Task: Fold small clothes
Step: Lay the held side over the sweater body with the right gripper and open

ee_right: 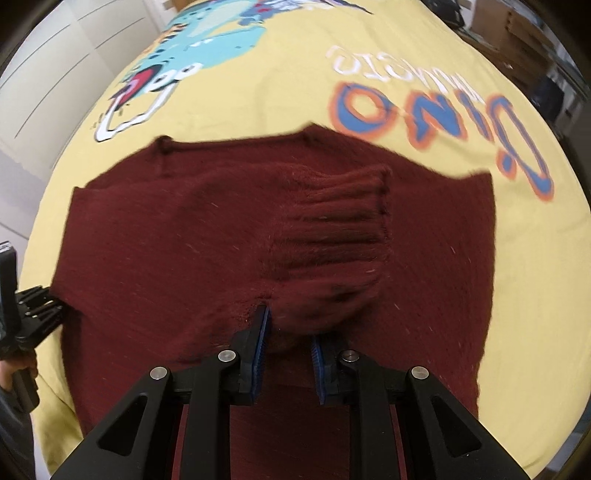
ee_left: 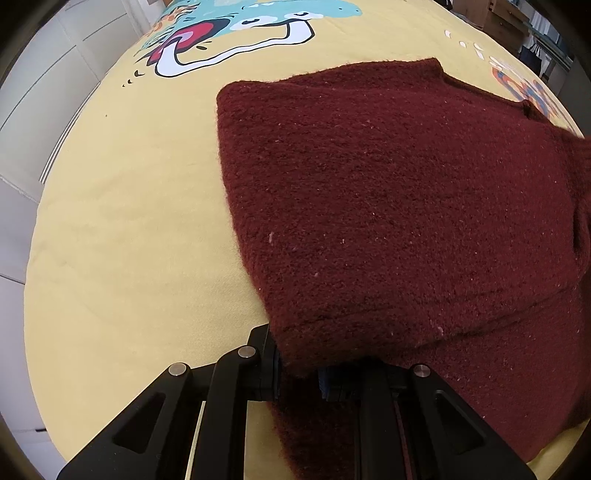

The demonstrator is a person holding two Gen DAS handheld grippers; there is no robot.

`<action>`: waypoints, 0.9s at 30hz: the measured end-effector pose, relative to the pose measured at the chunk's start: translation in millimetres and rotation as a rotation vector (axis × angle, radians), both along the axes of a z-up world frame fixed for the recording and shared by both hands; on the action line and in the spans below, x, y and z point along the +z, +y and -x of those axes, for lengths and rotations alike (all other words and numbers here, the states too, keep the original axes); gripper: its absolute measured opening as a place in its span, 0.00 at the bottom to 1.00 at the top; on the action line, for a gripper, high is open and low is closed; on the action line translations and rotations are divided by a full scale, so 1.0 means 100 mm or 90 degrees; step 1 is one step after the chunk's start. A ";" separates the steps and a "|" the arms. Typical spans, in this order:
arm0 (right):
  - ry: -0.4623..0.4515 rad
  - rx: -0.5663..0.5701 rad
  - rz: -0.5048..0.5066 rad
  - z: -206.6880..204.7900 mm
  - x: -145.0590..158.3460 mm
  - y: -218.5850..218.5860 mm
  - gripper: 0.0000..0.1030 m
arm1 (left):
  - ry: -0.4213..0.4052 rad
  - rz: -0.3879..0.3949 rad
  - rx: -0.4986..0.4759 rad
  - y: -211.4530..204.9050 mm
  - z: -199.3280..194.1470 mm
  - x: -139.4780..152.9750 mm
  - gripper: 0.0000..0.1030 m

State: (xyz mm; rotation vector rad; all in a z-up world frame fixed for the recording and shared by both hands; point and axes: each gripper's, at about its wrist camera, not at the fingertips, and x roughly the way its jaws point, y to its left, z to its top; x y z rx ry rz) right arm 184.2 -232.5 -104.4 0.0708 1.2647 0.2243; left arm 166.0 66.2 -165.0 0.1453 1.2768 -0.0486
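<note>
Maroon knitted sweater (ee_left: 388,192) is seen from the left wrist camera spread on a yellow bedspread (ee_left: 122,229) printed with a cartoon dinosaur (ee_left: 236,33). A folded edge of the knit is draped over the left gripper (ee_left: 299,369), whose fingers (ee_left: 267,354) are drawn narrow and clamped on that edge; the tips are hidden under the fabric.

From the right wrist camera, the sweater (ee_right: 155,236) is seen lying flat across the bedspread (ee_right: 546,280), below the lettering "DINO" (ee_right: 436,122). A sleeve with its ribbed cuff (ee_right: 343,214) is laid over the body of the garment. The right gripper (ee_right: 290,332) is closed on the bunched sleeve fabric, which is pinched between its blue-padded fingers (ee_right: 262,332). The picture is blurred. At the left edge the left gripper (ee_right: 37,310) is seen at the sweater's side, held by a hand (ee_right: 14,373).
</note>
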 end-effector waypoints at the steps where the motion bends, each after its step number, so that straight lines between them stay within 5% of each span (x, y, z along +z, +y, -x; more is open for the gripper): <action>1: 0.007 -0.012 -0.007 0.02 -0.02 -0.07 0.22 | -0.001 0.001 0.000 0.00 0.00 0.00 0.13; 8: 0.014 -0.094 -0.036 0.14 0.11 -0.41 0.30 | -0.004 0.001 -0.003 0.05 0.01 0.04 0.13; 10: -0.001 -0.112 -0.036 0.14 0.24 -0.48 0.56 | -0.006 0.003 -0.003 0.06 0.02 0.04 0.13; 12: -0.018 -0.125 -0.027 0.11 0.33 -0.53 0.68 | -0.006 0.004 -0.002 0.07 0.02 0.05 0.13; 22: 0.074 -0.131 -0.037 -0.15 -0.20 -0.37 0.67 | -0.007 0.003 0.004 0.12 0.07 0.07 0.13; 23: 0.070 -0.124 -0.038 -0.14 -0.23 -0.34 0.65 | -0.006 0.004 0.004 0.12 0.08 0.07 0.13; 25: 0.049 -0.107 -0.050 -0.11 -0.21 -0.28 0.26 | -0.006 0.004 0.004 0.12 0.08 0.07 0.13; 27: 0.034 -0.098 -0.073 -0.08 -0.14 -0.27 0.11 | -0.006 0.004 0.005 0.12 0.08 0.07 0.13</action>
